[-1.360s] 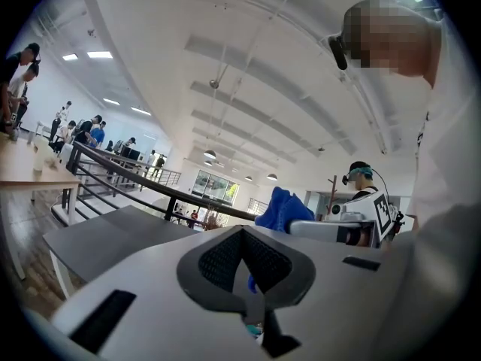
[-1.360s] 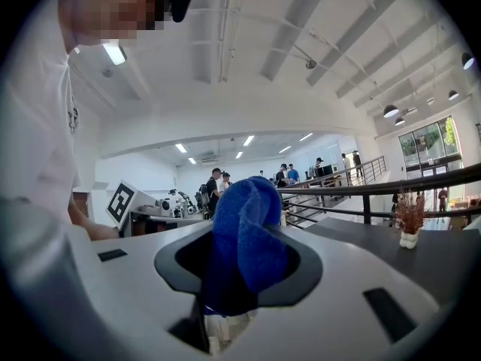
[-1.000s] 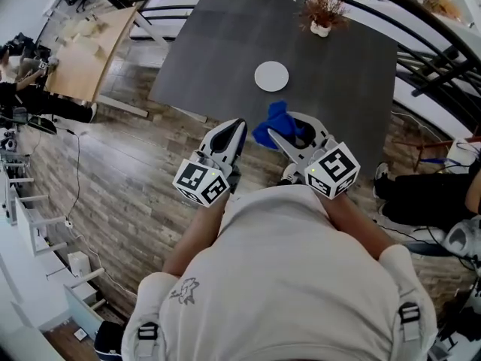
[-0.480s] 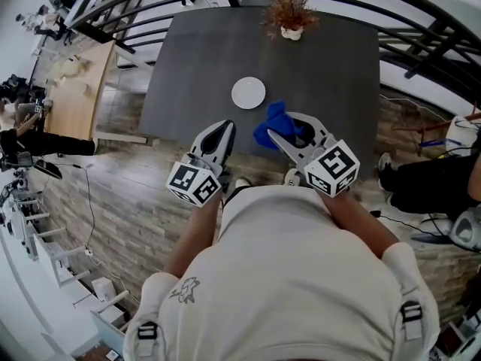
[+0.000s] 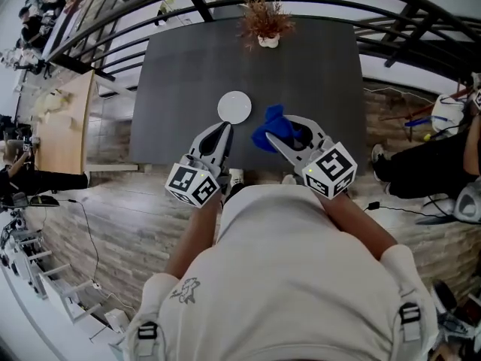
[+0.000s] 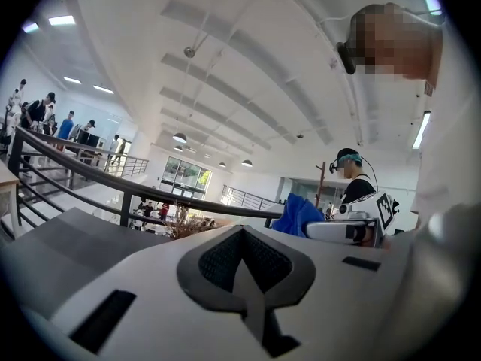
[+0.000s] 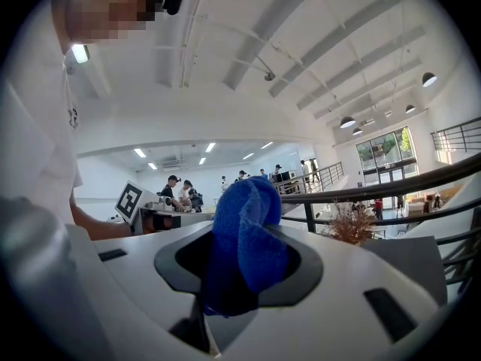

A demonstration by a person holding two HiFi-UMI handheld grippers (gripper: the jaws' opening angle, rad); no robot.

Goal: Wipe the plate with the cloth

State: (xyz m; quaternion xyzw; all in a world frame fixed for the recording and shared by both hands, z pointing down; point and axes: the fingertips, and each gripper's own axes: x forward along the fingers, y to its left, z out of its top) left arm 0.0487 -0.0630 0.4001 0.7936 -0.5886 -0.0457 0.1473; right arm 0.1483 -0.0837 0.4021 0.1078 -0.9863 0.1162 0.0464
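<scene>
Where the head view looks down on the scene, two hand-held grippers are counted, one in each hand: the left hand-held gripper [image 5: 223, 128] and the right hand-held gripper [image 5: 288, 132]. One plate [image 5: 234, 107], one cloth [image 5: 273, 123], one table [image 5: 316, 74] and one potted dried plant [image 5: 263, 22] are counted as well. The jaws of the left hand-held gripper are pressed together, and nothing is held between them. The jaws of the right hand-held gripper are clamped on the cloth, which is bunched into a bright blue, soft-looking wad that bulges out past the jaw tips. The plate is small, round, white and bare. It is laid flat on the dark grey table just ahead of the left hand-held gripper's tips, and ahead and to the left of the right hand-held gripper; it is touched by neither. The potted dried plant is set at the table's far edge, well beyond both hand-held grippers, which are held side by side over the table's near edge.
</scene>
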